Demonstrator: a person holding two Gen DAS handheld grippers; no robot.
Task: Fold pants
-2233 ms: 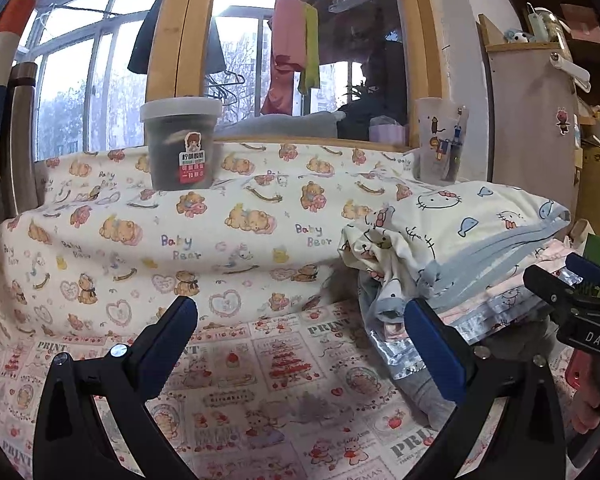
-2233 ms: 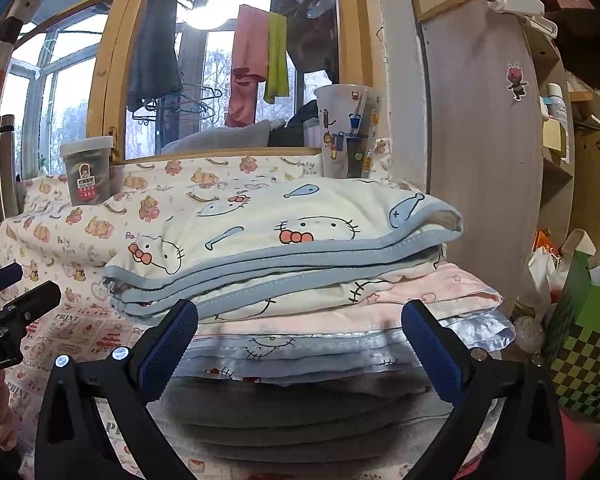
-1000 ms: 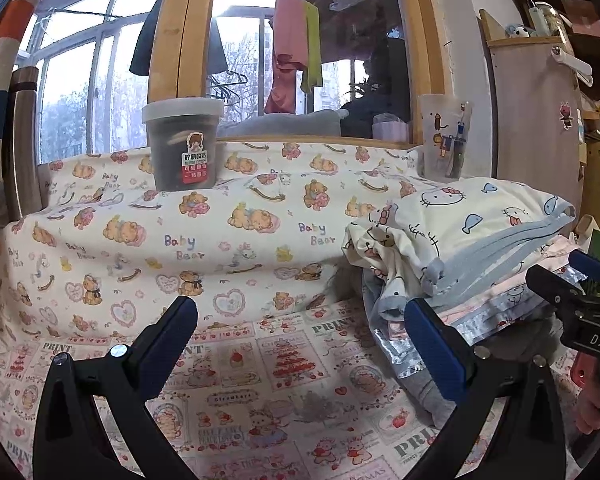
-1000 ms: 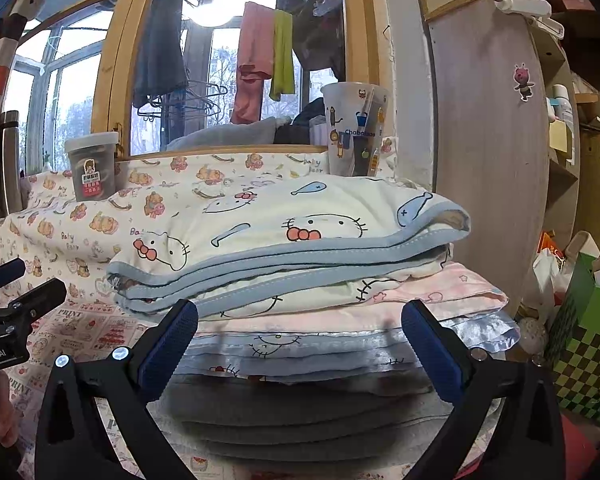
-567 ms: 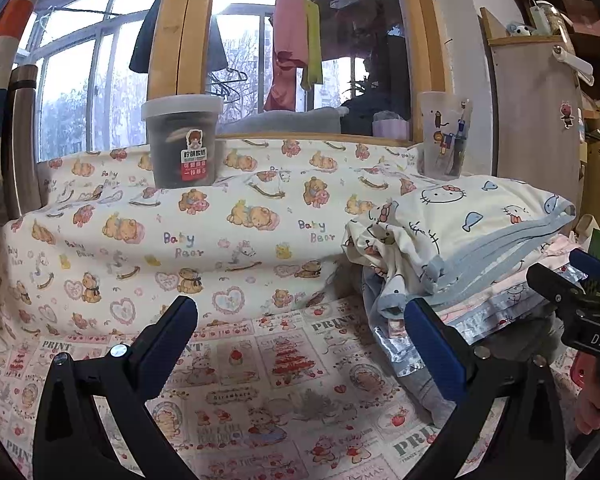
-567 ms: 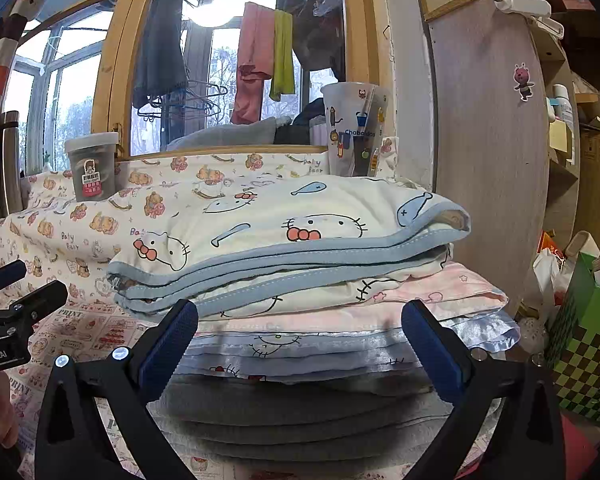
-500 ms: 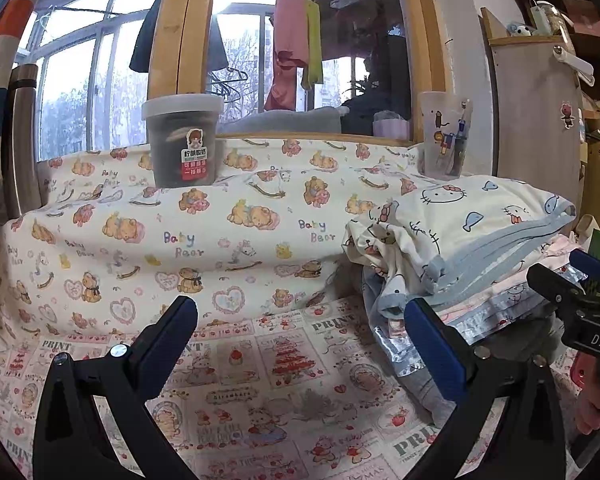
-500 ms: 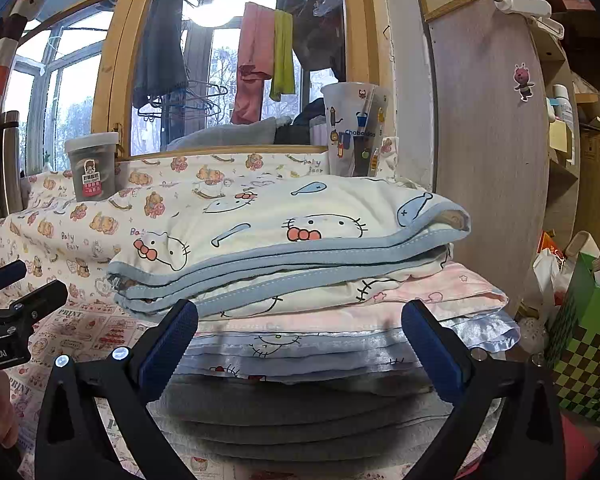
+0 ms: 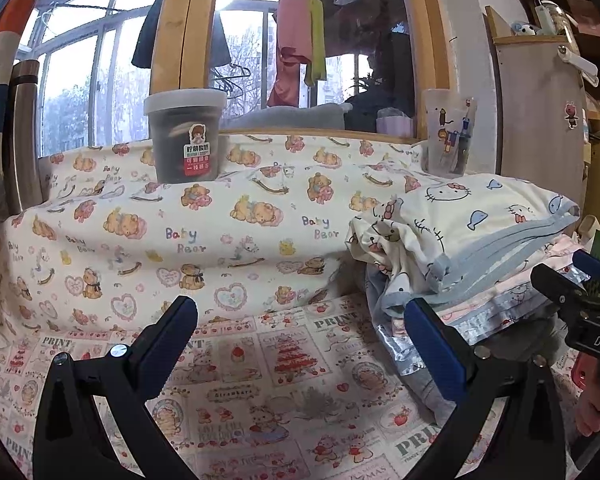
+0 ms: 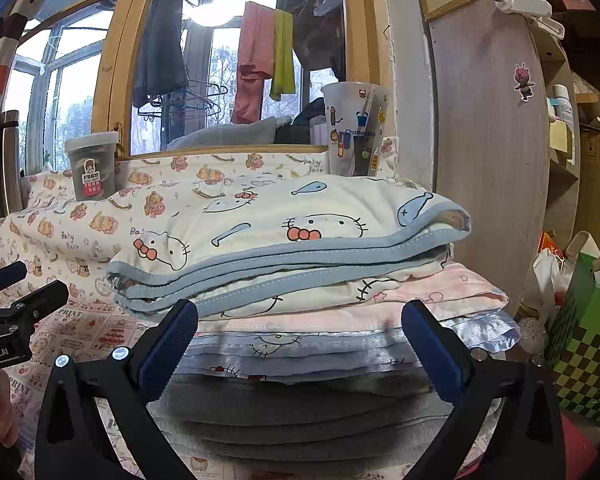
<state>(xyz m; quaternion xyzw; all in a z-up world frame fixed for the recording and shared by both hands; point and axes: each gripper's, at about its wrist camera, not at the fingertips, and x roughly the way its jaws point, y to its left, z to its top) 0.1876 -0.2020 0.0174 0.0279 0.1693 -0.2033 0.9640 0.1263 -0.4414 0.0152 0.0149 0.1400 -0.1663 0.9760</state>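
Note:
A stack of folded clothes fills the right wrist view, topped by cream cat-print pants (image 10: 300, 236) with blue trim. Under them lie a pink garment (image 10: 440, 292), a pale blue one and grey fabric (image 10: 300, 412). My right gripper (image 10: 298, 336) is open just in front of the stack's lower layers, holding nothing. In the left wrist view the same stack (image 9: 480, 232) sits at the right. My left gripper (image 9: 300, 340) is open and empty above the printed sheet (image 9: 260, 364), left of the stack. The right gripper's body (image 9: 580, 312) shows at the far right there.
A bear-print cloth (image 9: 180, 232) covers the raised ledge behind. On it stand a dark lidded tub (image 9: 184, 136) and a printed cup (image 9: 448, 136). A steel flask (image 9: 22, 136) stands left. A wooden cabinet side (image 10: 488, 140) and a green checked box (image 10: 588, 344) are right of the stack.
Both views have shifted only slightly since the earliest frames. Both grippers stay open, and the stack lies as before.

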